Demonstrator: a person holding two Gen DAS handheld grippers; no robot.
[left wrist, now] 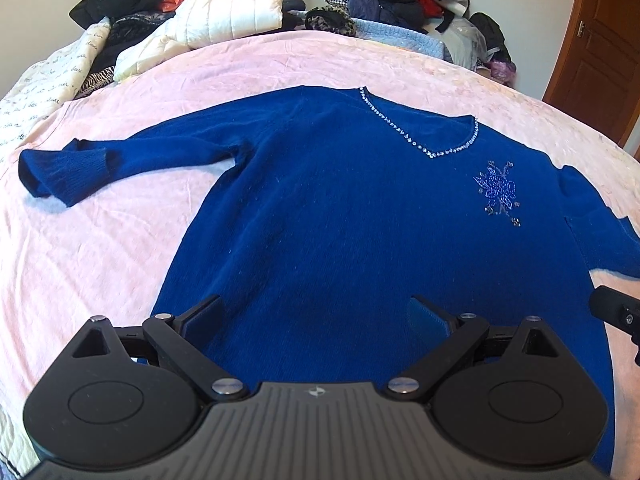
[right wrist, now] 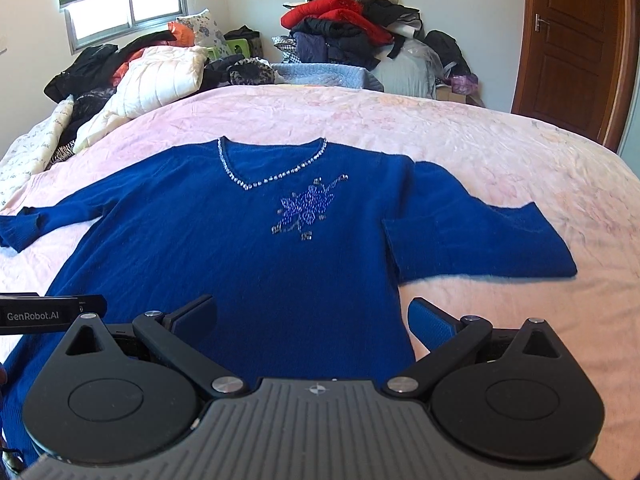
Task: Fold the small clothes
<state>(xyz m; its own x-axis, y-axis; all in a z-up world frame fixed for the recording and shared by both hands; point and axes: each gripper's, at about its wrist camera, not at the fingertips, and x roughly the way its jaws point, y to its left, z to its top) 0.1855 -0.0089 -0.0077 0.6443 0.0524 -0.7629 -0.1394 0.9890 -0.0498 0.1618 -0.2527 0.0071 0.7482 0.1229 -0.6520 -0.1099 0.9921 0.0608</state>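
A royal blue sweater (left wrist: 340,208) with a beaded V-neck and a beaded flower lies spread flat, front up, on the pink bedspread (left wrist: 92,248). It also shows in the right wrist view (right wrist: 248,248). Its left sleeve (left wrist: 68,168) stretches out to the left. Its right sleeve (right wrist: 472,232) is folded back on itself. My left gripper (left wrist: 316,316) is open and empty above the sweater's lower body. My right gripper (right wrist: 312,320) is open and empty above the lower right side edge of the sweater. The right gripper's body (left wrist: 616,316) shows at the left wrist view's right edge.
Piles of clothes and a white quilted jacket (right wrist: 156,76) lie at the far side of the bed. A heap with red and dark garments (right wrist: 340,24) stands against the back wall. A wooden door (right wrist: 572,44) is at the right. A window (right wrist: 128,12) is at the back left.
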